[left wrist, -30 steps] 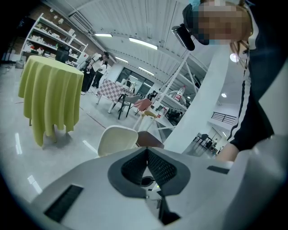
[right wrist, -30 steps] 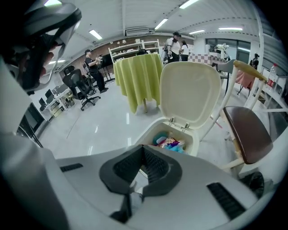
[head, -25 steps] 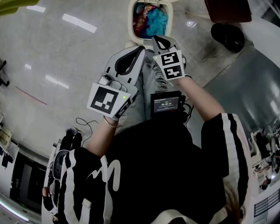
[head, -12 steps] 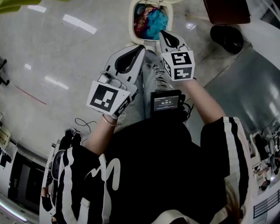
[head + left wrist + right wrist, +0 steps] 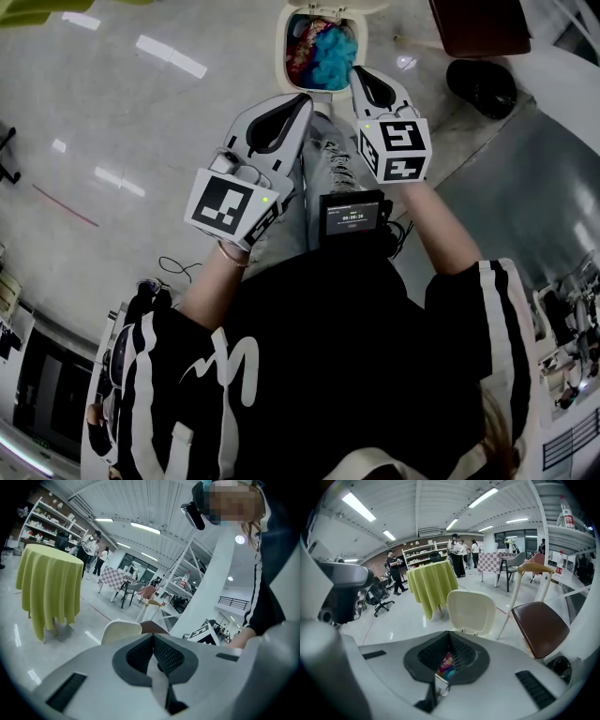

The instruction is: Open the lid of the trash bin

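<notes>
Cream lid (image 5: 470, 612) of the trash bin (image 5: 280, 52) at twelve o'clock stands upright, task apparently done; left gripper (image 5: 301, 99) and right gripper (image 5: 359, 74) hover, fingers clenched empty.

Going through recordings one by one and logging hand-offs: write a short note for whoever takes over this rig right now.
Left claw: shut, empty, short of the bin.
Right claw: shut, empty, pointing at the trash bin.
Lid: stands upright, open; coloured rubbish shows inside.
Done: the lid is open.
Left: nothing apparent for this task.
</notes>
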Motion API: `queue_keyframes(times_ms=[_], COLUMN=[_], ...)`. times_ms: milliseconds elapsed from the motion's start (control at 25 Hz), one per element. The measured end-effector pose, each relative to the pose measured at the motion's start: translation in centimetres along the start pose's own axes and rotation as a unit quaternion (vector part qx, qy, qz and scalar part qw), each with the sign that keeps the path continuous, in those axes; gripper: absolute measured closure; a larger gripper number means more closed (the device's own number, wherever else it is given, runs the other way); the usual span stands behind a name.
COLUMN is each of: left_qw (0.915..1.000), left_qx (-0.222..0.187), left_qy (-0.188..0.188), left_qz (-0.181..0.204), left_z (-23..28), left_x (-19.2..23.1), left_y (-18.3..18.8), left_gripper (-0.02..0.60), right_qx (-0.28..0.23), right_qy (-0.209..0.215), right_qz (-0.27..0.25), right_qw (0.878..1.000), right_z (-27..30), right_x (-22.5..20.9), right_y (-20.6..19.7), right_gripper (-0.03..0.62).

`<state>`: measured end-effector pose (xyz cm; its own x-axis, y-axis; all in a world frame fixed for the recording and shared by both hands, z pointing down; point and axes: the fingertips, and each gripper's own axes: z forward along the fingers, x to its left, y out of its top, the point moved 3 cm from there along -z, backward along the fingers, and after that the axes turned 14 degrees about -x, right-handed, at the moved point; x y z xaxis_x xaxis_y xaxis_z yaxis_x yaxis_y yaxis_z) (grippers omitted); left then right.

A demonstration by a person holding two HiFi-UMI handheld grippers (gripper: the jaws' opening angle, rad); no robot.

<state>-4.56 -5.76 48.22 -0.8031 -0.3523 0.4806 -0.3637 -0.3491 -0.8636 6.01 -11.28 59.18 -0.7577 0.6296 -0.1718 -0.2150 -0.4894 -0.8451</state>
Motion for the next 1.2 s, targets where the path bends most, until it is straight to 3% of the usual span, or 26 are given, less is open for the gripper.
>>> queue_keyframes(times_ms=[680, 1200], left_qw=[0.9998, 0.9992], left_qx=[-0.016, -0.029], left_qy=[-0.004, -0.006], left_qz=[0.012, 0.028], left_z=[0.5, 1.1], left_x=[-1.1, -1.4], left_y=[3.4, 5.5], left_gripper=[0.574, 0.574], right_qx=[-0.042, -0.061], right_qy=[0.006, 0.008], right_qz=[0.040, 0.017], right_qw=[0.998, 0.998], right_z=[-2.3, -3.2], right_x=[0.5, 0.6], right_y=[5.6, 8.5], right_gripper=[0.591, 0.591])
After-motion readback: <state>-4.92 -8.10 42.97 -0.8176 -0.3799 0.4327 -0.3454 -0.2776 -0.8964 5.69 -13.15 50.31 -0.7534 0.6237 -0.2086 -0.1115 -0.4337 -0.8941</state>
